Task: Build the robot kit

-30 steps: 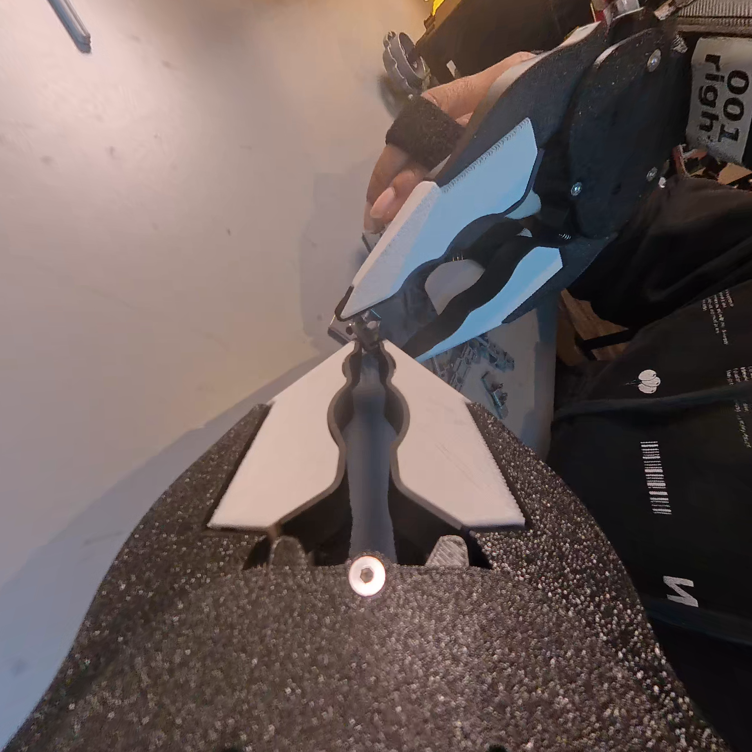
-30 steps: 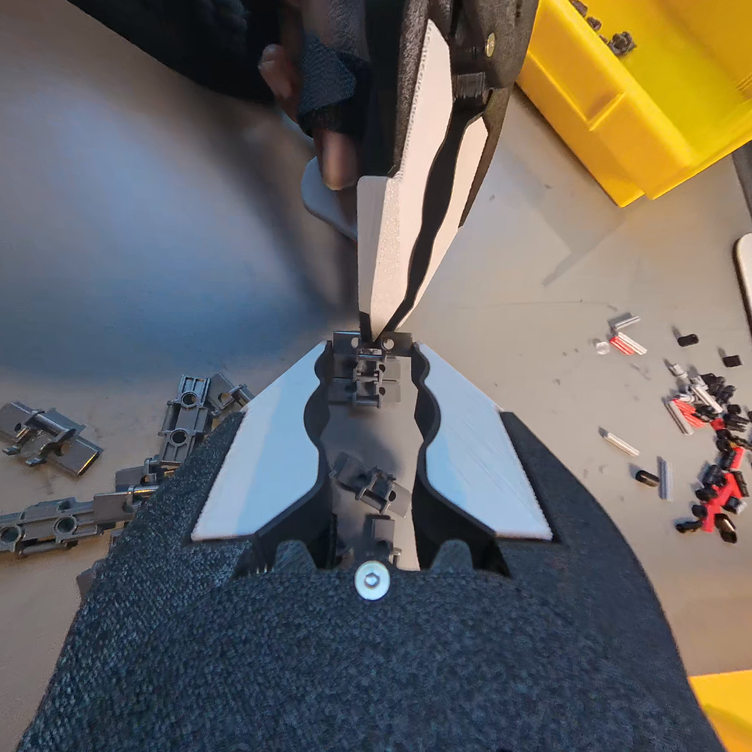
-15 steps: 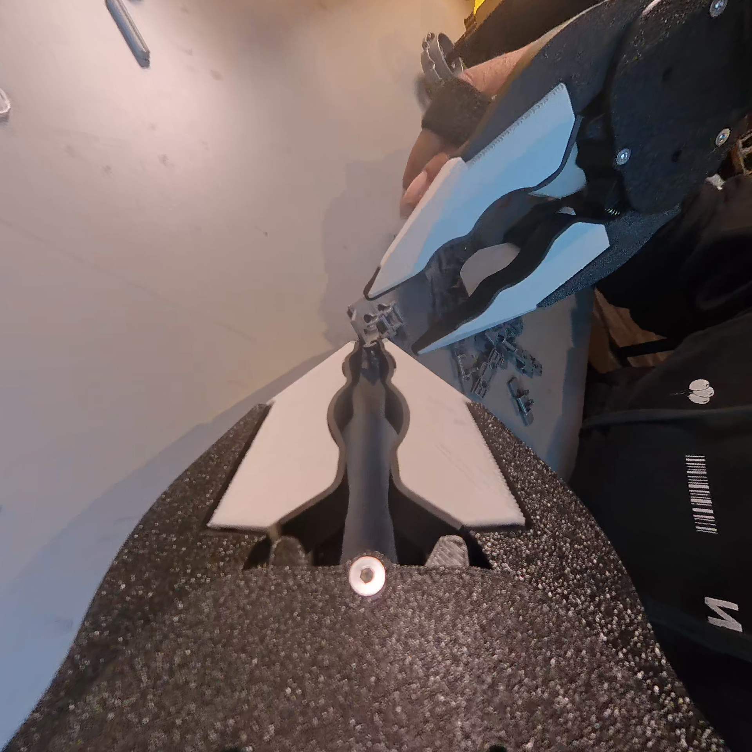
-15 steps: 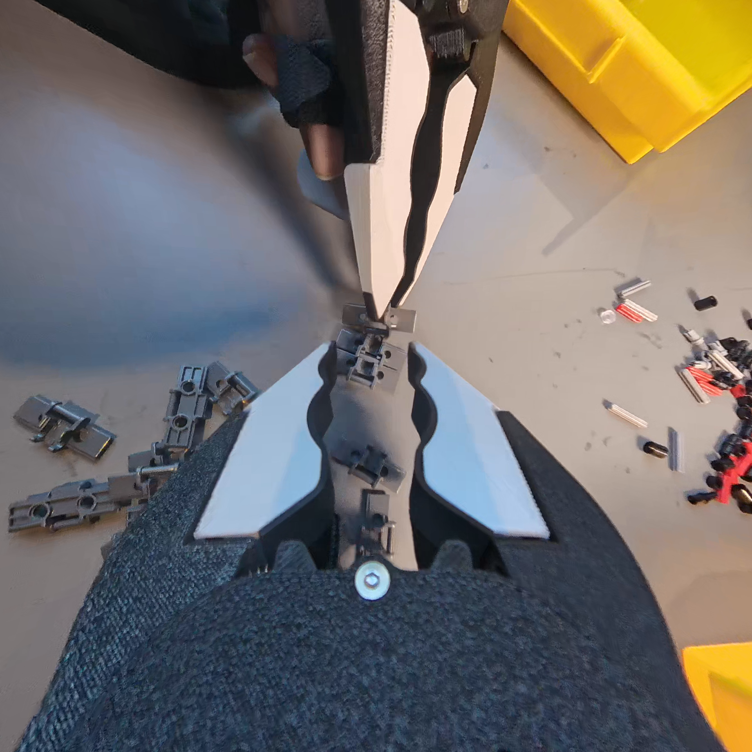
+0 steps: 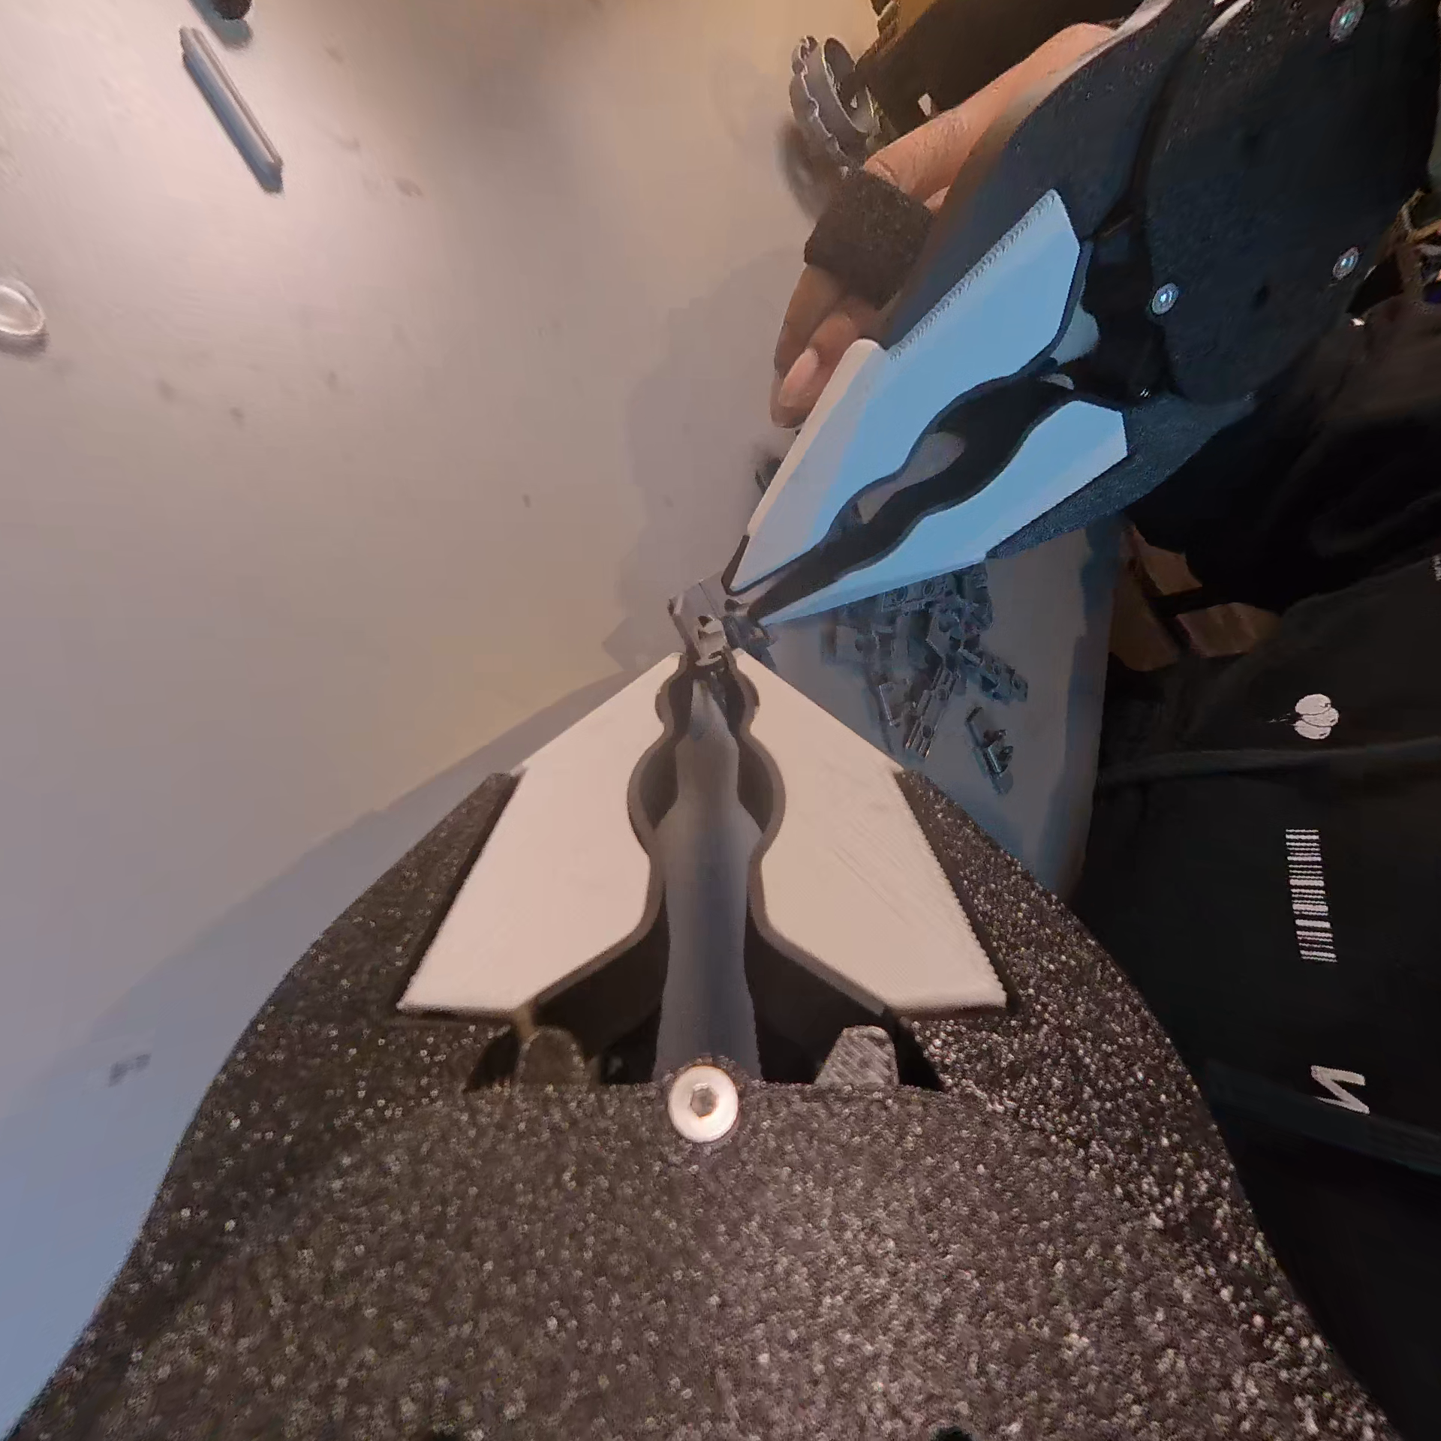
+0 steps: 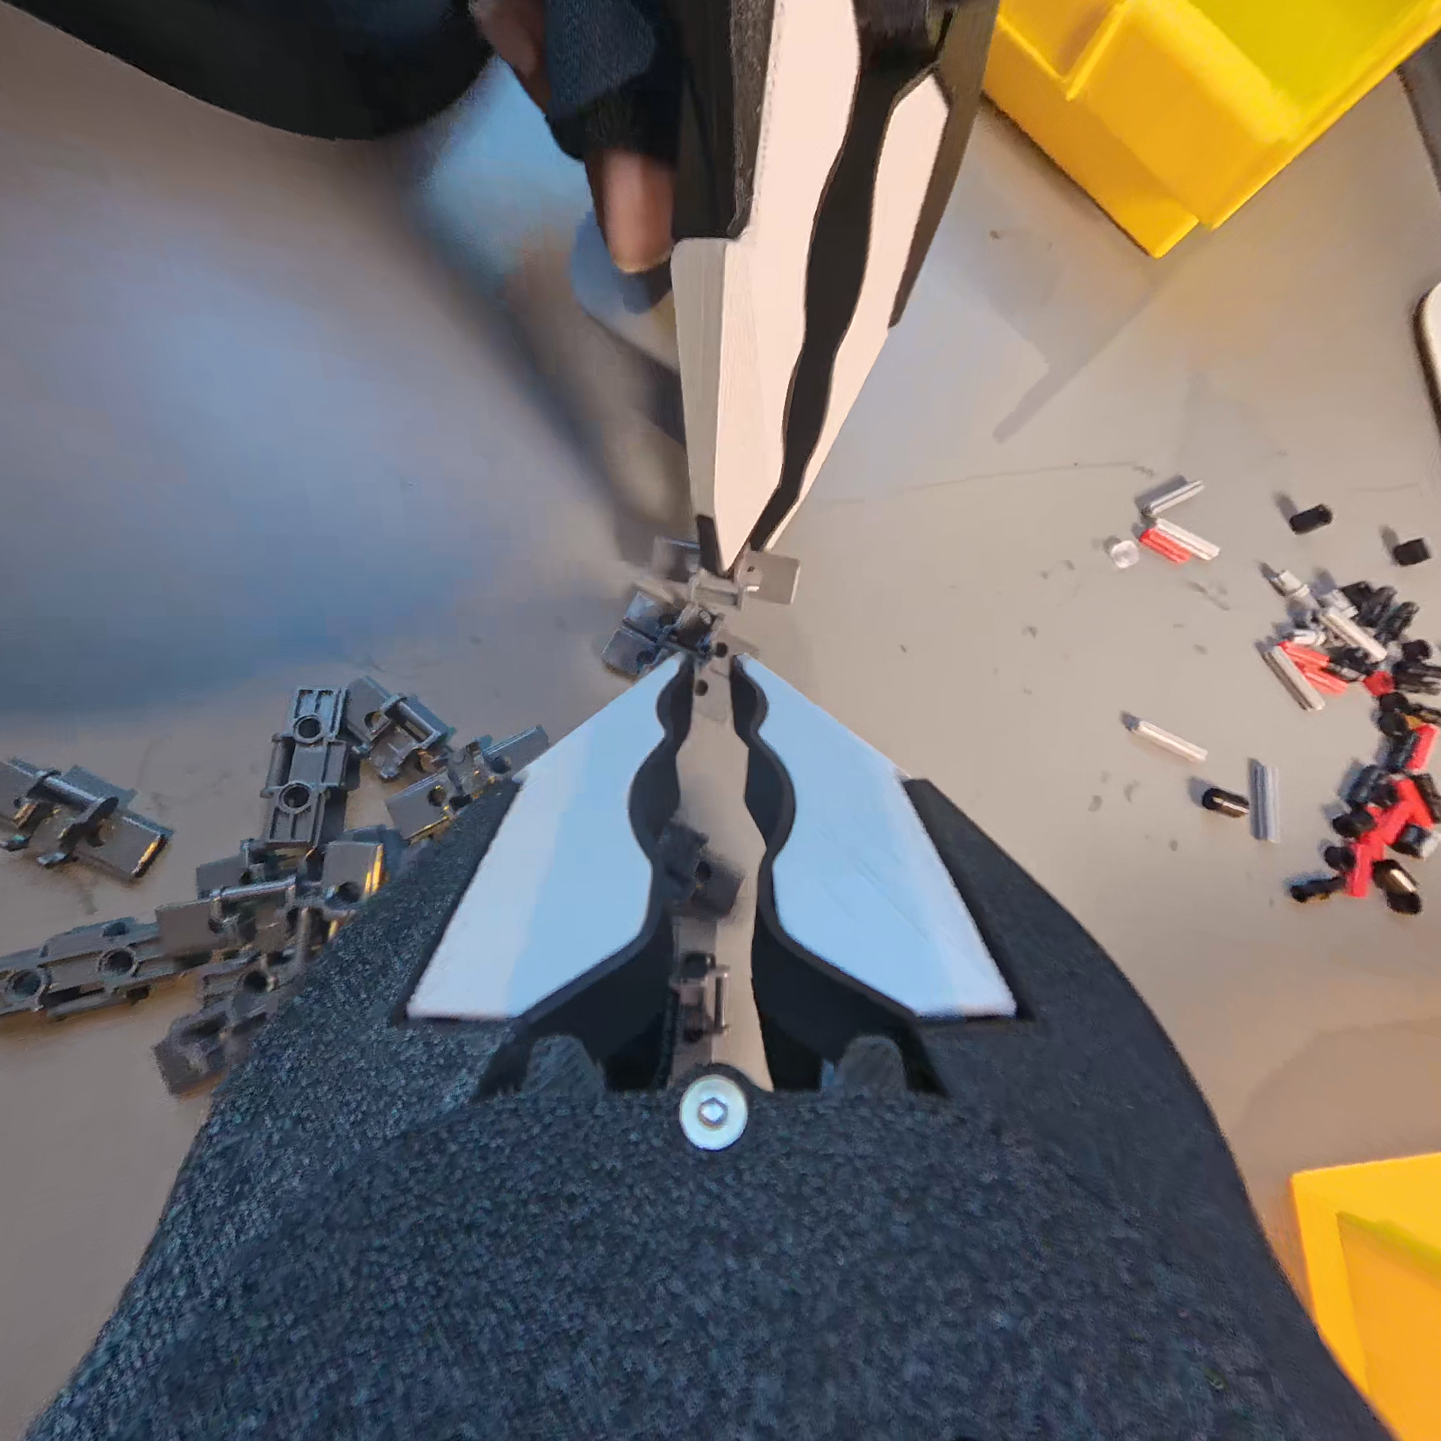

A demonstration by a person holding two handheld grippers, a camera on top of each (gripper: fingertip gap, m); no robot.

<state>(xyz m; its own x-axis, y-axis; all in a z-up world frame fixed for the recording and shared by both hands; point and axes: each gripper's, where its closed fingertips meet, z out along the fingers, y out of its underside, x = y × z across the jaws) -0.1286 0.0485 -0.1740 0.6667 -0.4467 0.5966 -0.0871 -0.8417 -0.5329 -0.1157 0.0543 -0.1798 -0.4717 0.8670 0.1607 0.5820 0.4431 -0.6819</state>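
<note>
Grey link (image 6: 768, 578) clamped in left gripper (image 6: 725, 557) at 12 o'clock | right gripper (image 6: 711, 670), open before, now shut on second link (image 6: 663, 635) | links touching, raised off bench (image 6: 234, 468) | spare links (image 6: 234, 858) at 9 o'clock

Greys, yellow, red
Your grey links (image 6: 296, 787) lie on the beige table (image 6: 234, 507); yellow bin (image 6: 1170, 117); red and black pins (image 6: 1372, 826).

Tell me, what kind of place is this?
Probably a workbench for building toy kits. On the pale table lie grey track links, small red and black pegs, and a yellow parts bin.
</note>
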